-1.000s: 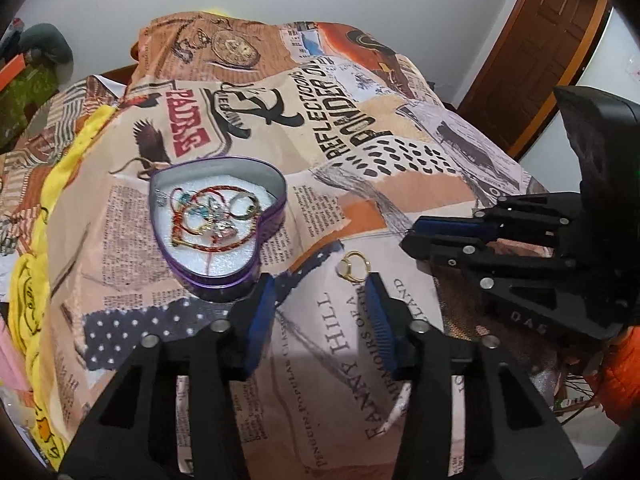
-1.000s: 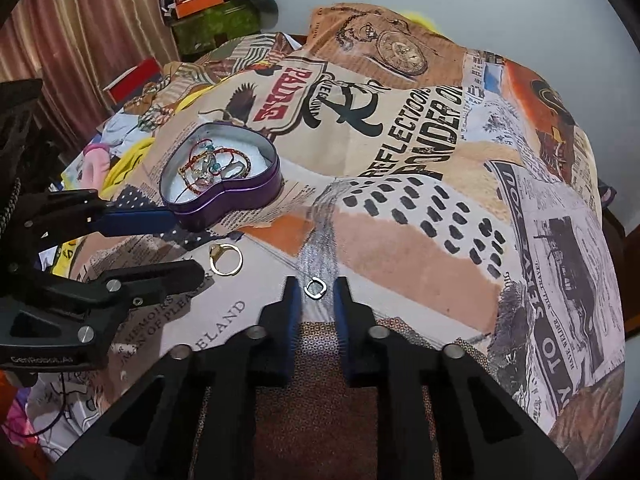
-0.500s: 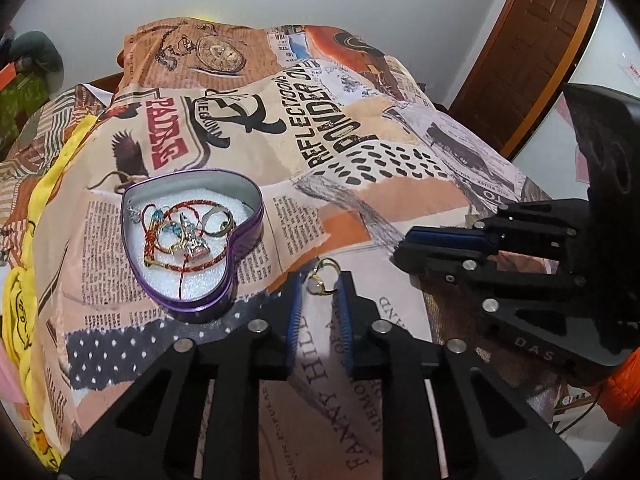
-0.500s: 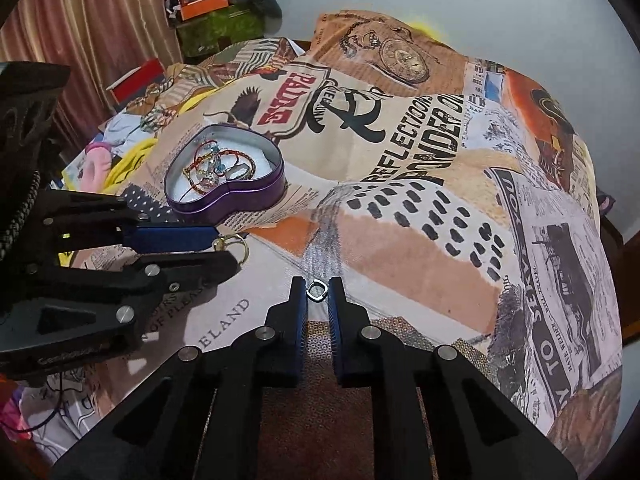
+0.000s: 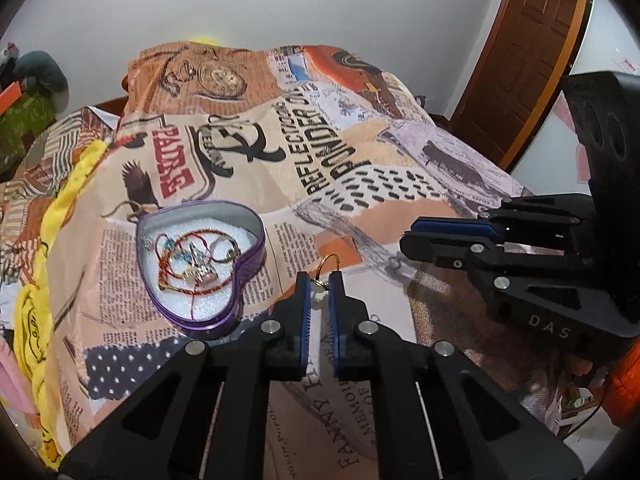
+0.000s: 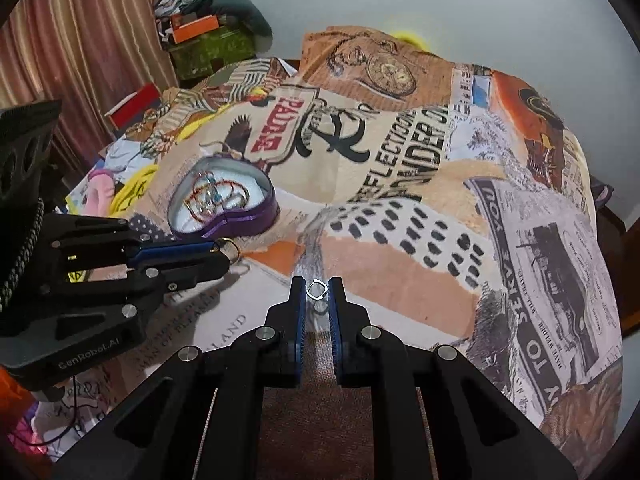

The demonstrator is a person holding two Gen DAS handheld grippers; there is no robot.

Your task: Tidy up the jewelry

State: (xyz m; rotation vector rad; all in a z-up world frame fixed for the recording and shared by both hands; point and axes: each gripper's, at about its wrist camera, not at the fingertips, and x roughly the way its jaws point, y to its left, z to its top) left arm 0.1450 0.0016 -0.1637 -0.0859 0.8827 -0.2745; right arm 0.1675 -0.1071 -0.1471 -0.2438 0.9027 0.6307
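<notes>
The left tongs [image 5: 320, 280] were closing on a gold ring [image 5: 329, 265], its hoop standing up past the blue pads [image 5: 305, 300] and its lower edge caught between them, just above the printed bedspread [image 5: 360, 152]. In the right wrist view the same tongs [image 6: 224, 250] reached in from the left with the gold ring [image 6: 231, 249] at their tips, close to the near edge of the heart-shaped tin [image 6: 256, 216].

The right tongs [image 6: 317, 290] were drawn together on a small silver ring [image 6: 318, 290], which sat squarely between the fingertips [image 6: 298, 292] and stood clear of the cloth. From the left wrist view the right tongs [image 5: 404, 246] came in from the right, pads pressed together, and the silver ring [image 5: 394, 264] showed only faintly below their tips.

The purple heart-shaped tin [image 5: 248, 276] lay open on the bedspread, to the left of the left tongs and a little farther off. Its white lining held a tangle of jewelry [image 5: 192, 260]: red cord bracelets, a blue-beaded piece, a ring and some silver bits too small to tell apart.

The bedspread carried newspaper print, a pocket watch, an eagle and large black lettering. A brown wooden door [image 5: 532, 52] stood at the far right, and a striped curtain [image 6: 80, 40] hung at the far left, with a pile of clutter [image 6: 200, 36] beside it.
</notes>
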